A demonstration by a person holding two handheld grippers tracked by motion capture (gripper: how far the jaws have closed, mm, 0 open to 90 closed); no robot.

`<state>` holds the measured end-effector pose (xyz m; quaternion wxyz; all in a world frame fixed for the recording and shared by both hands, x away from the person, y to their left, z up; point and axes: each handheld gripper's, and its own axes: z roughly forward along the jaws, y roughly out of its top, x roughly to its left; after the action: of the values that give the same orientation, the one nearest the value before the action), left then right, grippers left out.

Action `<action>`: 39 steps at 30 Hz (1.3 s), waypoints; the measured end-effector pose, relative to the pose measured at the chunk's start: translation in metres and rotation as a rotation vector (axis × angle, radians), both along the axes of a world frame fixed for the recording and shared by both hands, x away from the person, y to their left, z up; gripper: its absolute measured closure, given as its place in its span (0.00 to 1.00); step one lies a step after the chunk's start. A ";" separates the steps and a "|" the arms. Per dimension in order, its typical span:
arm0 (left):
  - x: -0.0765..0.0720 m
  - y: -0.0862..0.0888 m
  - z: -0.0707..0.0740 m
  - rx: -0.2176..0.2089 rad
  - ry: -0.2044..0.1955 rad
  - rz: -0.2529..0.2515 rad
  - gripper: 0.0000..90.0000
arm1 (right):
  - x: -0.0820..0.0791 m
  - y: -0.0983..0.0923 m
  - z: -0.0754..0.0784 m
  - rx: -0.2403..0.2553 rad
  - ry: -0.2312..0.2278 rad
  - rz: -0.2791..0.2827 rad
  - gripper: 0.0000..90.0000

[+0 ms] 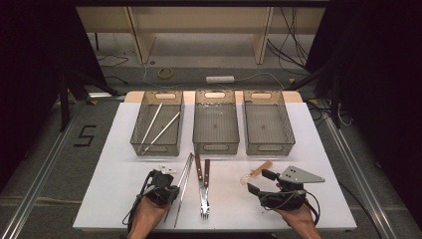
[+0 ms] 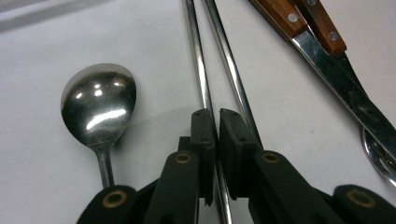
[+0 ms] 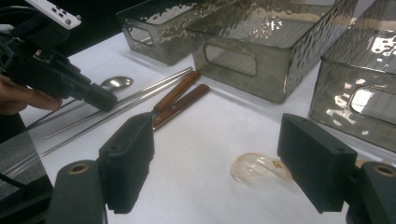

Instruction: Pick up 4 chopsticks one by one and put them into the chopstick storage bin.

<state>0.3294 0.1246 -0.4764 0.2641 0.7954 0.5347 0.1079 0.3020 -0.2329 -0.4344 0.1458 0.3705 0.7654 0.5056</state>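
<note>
My left gripper (image 1: 174,191) (image 2: 217,114) lies low on the white table (image 1: 124,144), shut on one of two thin metal chopsticks (image 1: 184,179) (image 2: 197,60); the rod runs between its pads. A metal spoon (image 2: 98,102) (image 3: 116,83) rests just beside it. Two wood-handled forks (image 1: 203,181) (image 3: 180,95) lie parallel at the centre. My right gripper (image 1: 258,181) (image 3: 219,135) stands open, jaws wide apart, with a clear amber spoon (image 3: 259,170) (image 1: 245,179) on the table between them, untouched.
Three smoky clear bins stand in a row at the back: the left one (image 1: 157,148) holds two white chopsticks (image 1: 161,127), while nothing lies in the middle (image 1: 215,148) or right one (image 1: 270,148). Cables and a power strip (image 1: 219,79) lie on the floor beyond.
</note>
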 end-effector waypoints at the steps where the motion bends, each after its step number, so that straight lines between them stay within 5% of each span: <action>1: 0.000 0.000 0.000 0.002 -0.002 0.004 0.92 | 0.000 0.000 0.000 0.000 0.002 -0.001 0.31; 13: -0.004 0.001 -0.002 -0.034 -0.014 0.051 0.95 | 0.000 0.001 0.000 -0.002 0.002 -0.002 0.31; 39: 0.000 0.014 0.006 -0.033 -0.034 0.051 0.95 | 0.001 0.000 -0.001 -0.001 0.004 0.000 0.31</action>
<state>0.3298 0.1382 -0.4705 0.2837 0.7751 0.5518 0.1193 0.3034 -0.2324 -0.4351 0.1444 0.3715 0.7659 0.5046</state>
